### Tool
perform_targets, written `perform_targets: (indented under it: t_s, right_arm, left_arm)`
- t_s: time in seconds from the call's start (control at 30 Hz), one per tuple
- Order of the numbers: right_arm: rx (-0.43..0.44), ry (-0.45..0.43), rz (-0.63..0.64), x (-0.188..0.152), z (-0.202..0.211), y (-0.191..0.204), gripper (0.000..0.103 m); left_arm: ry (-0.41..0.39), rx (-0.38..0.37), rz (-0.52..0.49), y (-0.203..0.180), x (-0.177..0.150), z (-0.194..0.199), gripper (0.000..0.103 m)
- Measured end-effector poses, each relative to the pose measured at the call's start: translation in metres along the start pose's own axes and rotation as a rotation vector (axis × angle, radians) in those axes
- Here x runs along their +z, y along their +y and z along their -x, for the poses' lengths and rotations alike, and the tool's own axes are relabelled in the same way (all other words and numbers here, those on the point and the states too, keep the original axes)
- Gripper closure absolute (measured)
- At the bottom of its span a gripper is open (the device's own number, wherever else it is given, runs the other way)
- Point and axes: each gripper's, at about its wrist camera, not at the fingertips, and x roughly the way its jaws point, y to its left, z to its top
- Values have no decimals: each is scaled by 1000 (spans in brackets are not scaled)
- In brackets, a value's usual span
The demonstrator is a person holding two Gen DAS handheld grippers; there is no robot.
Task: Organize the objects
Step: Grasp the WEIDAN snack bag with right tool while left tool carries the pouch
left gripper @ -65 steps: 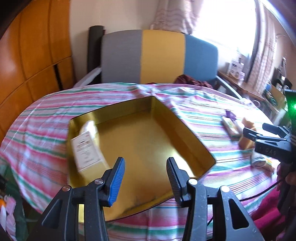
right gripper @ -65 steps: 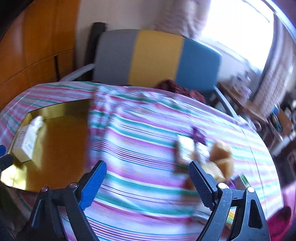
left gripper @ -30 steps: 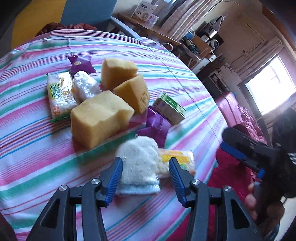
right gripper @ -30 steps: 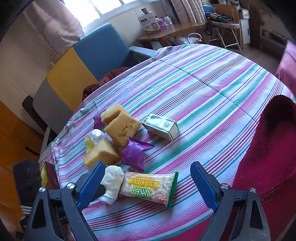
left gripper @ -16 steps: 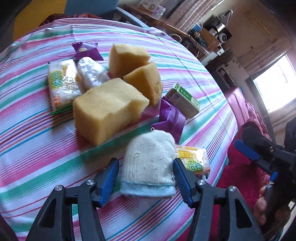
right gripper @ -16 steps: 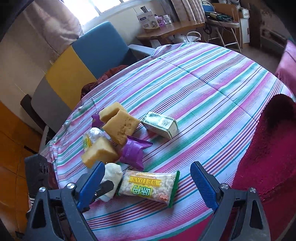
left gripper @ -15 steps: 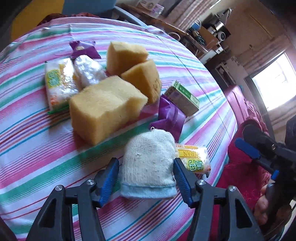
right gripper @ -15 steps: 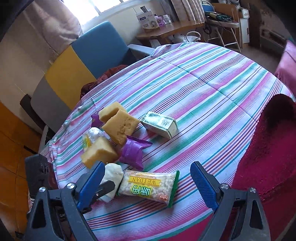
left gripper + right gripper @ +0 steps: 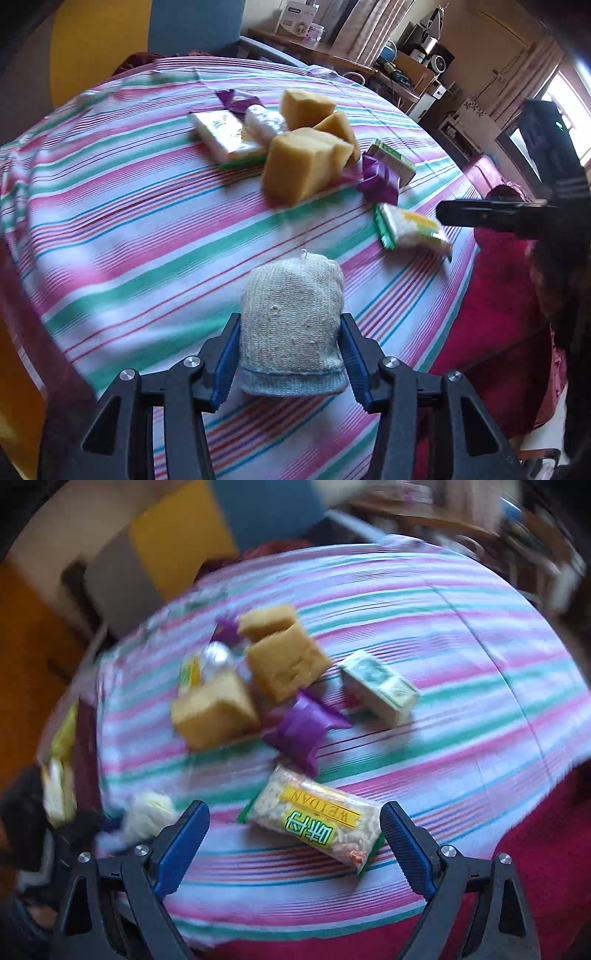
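snack packet (image 9: 314, 821) (WEIDAN), right gripper (image 9: 293, 834) wide open

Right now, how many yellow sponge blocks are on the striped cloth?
3, clustered mid-table: the nearest sponge, one right behind it, and the farthest sponge beside the silver packet. More could be hidden behind them.

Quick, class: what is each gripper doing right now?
Left gripper: closing on the knitted mitt.
Right gripper: open, holding nothing, above the snack packet.

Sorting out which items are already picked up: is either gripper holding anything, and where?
The closing left gripper pinches the knitted mitten near its cuff; the right gripper holds nothing.
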Motion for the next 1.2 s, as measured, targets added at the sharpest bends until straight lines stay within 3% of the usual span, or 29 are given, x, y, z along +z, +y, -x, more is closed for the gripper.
perform_targets:
  t_s: [0.13, 0.23, 0.5, 0.57, 0.6, 0.63, 0.7, 1.0, 1.2]
  right_arm:
    - [-96, 154, 283, 5, -29, 27, 9]
    - [-145, 240, 384, 8, -48, 33, 8]
    - [-132, 365, 411, 17, -81, 23, 8]
    - [-123, 389, 396, 12, -85, 21, 24]
    - [-124, 386, 401, 8, -84, 24, 33]
    - [-115, 373, 405, 6, -80, 27, 51]
    - [-98, 342, 404, 0, -71, 37, 64]
    - [7, 195, 376, -7, -63, 96, 65]
    - [44, 167, 399, -11, -84, 121, 64]
  left_arm:
    - [-26, 0, 13, 11, -17, 12, 51]
    - [-40, -17, 48, 15, -20, 13, 51]
    - [-58, -22, 61, 13, -23, 12, 51]
    - [-62, -27, 68, 15, -24, 12, 51]
    - [-66, -28, 69, 15, -24, 12, 51]
    - [-70, -28, 70, 15, -24, 12, 51]
    - [-77, -22, 68, 14, -26, 13, 51]
    - [-117, 16, 85, 16, -35, 33, 52]
    - [-192, 42, 124, 27, -45, 71, 52]
